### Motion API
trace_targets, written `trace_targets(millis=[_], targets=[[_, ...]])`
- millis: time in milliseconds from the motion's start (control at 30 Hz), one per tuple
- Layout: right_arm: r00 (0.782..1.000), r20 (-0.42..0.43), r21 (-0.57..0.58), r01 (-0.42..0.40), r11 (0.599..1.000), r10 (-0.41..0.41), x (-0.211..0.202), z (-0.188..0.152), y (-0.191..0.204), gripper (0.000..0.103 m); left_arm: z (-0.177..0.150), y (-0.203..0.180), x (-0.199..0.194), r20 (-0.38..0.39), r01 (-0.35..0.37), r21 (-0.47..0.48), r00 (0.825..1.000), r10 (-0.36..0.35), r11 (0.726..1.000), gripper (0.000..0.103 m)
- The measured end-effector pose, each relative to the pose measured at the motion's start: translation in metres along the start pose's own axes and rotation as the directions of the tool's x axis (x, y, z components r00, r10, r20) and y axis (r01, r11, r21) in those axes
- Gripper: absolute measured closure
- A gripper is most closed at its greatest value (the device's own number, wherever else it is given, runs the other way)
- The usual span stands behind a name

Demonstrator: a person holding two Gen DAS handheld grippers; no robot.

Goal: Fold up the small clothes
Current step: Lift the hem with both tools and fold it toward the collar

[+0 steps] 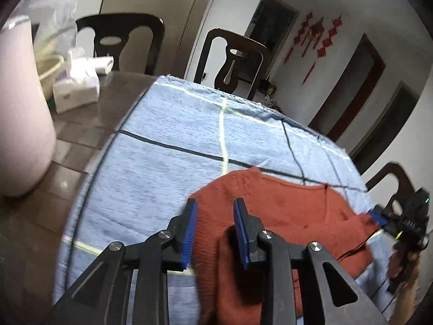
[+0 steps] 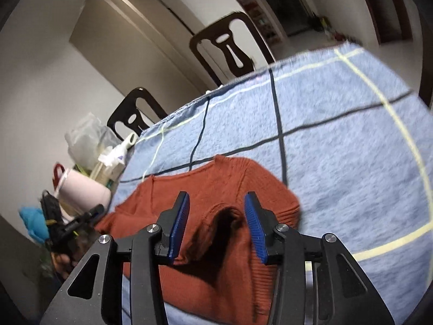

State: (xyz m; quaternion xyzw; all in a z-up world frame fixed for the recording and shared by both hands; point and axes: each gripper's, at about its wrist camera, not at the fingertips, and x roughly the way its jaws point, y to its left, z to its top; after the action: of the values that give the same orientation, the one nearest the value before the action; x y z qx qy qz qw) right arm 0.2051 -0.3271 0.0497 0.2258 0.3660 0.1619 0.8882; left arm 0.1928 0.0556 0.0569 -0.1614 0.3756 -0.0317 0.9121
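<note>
A rust-red knit sweater [image 1: 284,211] lies on a blue checked cloth [image 1: 167,124] that covers the table. My left gripper [image 1: 215,205] is open, hovering over the sweater's left end, its blue pads apart with nothing between them. My right gripper [image 2: 216,203] is open over the sweater [image 2: 216,184] at its right end, above a raised fold. The right gripper also shows in the left wrist view [image 1: 379,216] at the sweater's far edge. The left gripper shows at the left edge of the right wrist view [image 2: 78,222].
A pink cylindrical container [image 1: 21,113] and a tissue pack [image 1: 75,89] stand on the bare table top left of the cloth. Dark wooden chairs [image 1: 232,59] stand around the table. A plastic bag and bottles [image 2: 108,151] crowd the table's left end.
</note>
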Motion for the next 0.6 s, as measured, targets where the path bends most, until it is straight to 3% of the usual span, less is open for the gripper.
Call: trace_targets(millis=[133,233,367,433,600], targets=[[0.996,0.000,-0.163,0.086,0.983,-0.087,-0.009,-0.011,0.006,0.060,-0.015,-0.005,-0.004,-0.019,-0.033,0.122,0.999,0.035,0.992,0.064],[0.984,-0.036,-0.304,0.153,0.940,-0.172,0.001,-0.023,0.015,0.060,-0.028,-0.013,0.000,-0.037,-0.057,0.233,0.997,0.067,0.971,0.064],[0.972,-0.077,-0.432,0.170,0.886,-0.224,0.027,-0.031,0.036,0.060,-0.035,-0.030,0.016,-0.072,-0.034,0.339,0.995,0.062,0.940,0.064],[0.977,-0.047,-0.432,0.166,0.887,-0.206,0.034,-0.020,0.043,0.060,-0.029,-0.038,0.022,-0.047,-0.050,0.345,0.996,0.070,0.937,0.064],[0.990,0.051,-0.281,0.139,0.950,-0.129,0.022,0.012,0.029,0.060,0.001,-0.040,0.023,0.021,-0.058,0.253,0.998,0.054,0.966,0.064]])
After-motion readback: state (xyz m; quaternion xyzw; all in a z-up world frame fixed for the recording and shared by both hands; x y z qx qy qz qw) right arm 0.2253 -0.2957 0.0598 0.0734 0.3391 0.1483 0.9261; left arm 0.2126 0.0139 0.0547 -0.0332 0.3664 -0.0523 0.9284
